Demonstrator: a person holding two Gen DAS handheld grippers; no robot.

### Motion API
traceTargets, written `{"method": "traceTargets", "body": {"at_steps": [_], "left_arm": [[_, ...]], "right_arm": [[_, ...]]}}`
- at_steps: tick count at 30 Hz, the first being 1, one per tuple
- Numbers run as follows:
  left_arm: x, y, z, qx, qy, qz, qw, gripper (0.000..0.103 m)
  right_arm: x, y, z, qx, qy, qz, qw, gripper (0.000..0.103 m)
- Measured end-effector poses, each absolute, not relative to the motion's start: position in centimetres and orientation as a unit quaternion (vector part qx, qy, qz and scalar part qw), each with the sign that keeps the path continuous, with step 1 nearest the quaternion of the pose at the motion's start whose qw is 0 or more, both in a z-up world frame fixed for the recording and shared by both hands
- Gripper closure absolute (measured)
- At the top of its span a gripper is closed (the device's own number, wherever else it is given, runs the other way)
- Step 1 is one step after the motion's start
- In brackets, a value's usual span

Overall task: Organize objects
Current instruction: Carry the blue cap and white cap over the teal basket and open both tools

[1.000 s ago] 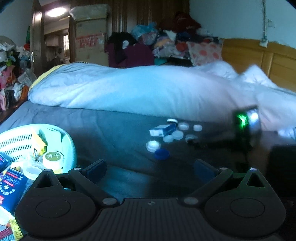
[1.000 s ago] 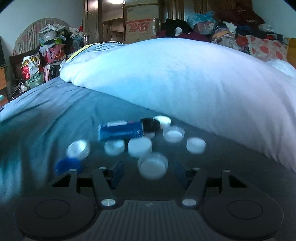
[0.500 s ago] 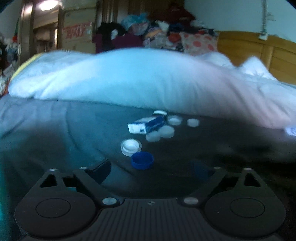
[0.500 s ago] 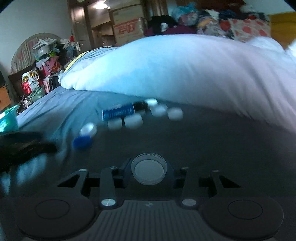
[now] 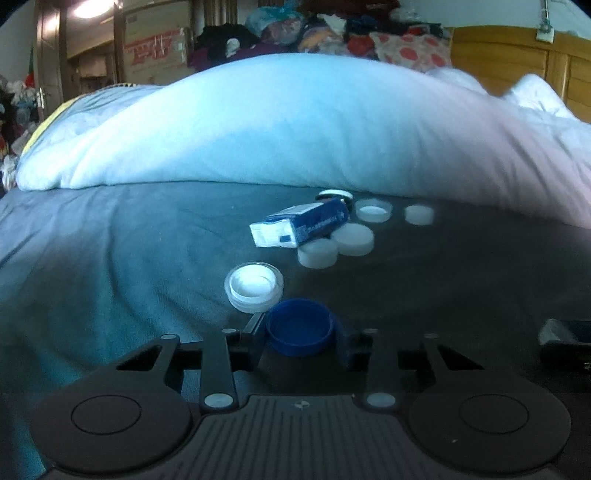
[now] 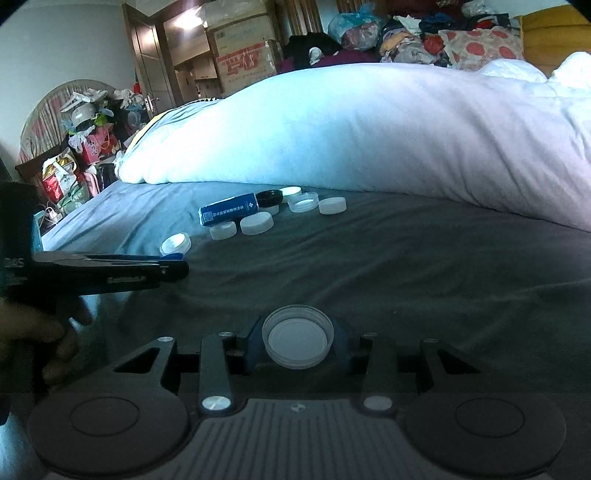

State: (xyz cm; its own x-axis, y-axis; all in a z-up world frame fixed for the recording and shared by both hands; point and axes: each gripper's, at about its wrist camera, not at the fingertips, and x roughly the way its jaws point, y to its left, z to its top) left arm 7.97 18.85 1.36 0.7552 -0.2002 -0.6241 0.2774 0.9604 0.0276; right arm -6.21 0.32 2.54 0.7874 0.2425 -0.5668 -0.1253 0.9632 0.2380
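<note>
A blue cap [image 5: 300,341] sits between the fingers of my left gripper [image 5: 301,325], which is shut on it just above the grey bed sheet [image 5: 110,258]. My right gripper [image 6: 297,343] is shut on a translucent white cap [image 6: 297,338], held low over the sheet. Ahead lie a blue and white box [image 5: 301,225], a clear lid [image 5: 254,286] and several white caps [image 5: 352,239]. From the right wrist view the left gripper [image 6: 173,267] shows side-on at the left, next to the clear lid [image 6: 176,243], with the box [image 6: 229,212] and a black cap [image 6: 269,198] beyond.
A bulky white duvet [image 5: 295,122] rises right behind the caps. A person's hand [image 6: 33,332] holds the left gripper. Bags and clutter [image 6: 74,158] stand by the door at the far left. A wooden headboard [image 5: 517,62] and piled clothes [image 5: 332,33] are at the back.
My left gripper moved away from the basket to the blue cap and shut on it. My right gripper shut on the translucent white cap and drew back from the pile.
</note>
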Motion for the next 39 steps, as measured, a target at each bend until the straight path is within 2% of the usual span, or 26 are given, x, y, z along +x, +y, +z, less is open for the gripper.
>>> {"method": "traceTargets", "body": {"at_steps": [3, 9, 17, 25, 32, 39], "left_arm": [[5.7, 19.1, 3.7, 0.046, 0.315, -0.132, 0.939, 0.064], [-1.0, 21.9, 12.2, 0.035, 0.262, -0.108, 0.958, 0.064], [-7.1, 31.9, 22.6, 0.020, 0.173, 0.035, 0.984, 0.064], [-12.5, 43.9, 28.3, -0.024, 0.138, 0.190, 0.972, 0.064], [-14.1, 50.5, 30.4, -0.043, 0.175, 0.230, 0.956, 0.064], [-12.5, 53.5, 27.9, -0.053, 0.267, 0.203, 0.941, 0.064]], "right_arm": [[-6.6, 0.2, 3.8, 0.095, 0.296, 0.095, 0.946, 0.060], [-7.6, 1.5, 8.2, 0.090, 0.264, 0.109, 0.954, 0.060], [-7.9, 7.5, 19.6, 0.069, 0.174, 0.176, 0.966, 0.060], [-7.1, 16.4, 30.8, 0.055, 0.124, 0.270, 0.953, 0.060], [-6.8, 26.3, 35.8, 0.035, 0.161, 0.363, 0.917, 0.060], [-7.2, 34.6, 35.5, 0.011, 0.243, 0.414, 0.877, 0.060]]}}
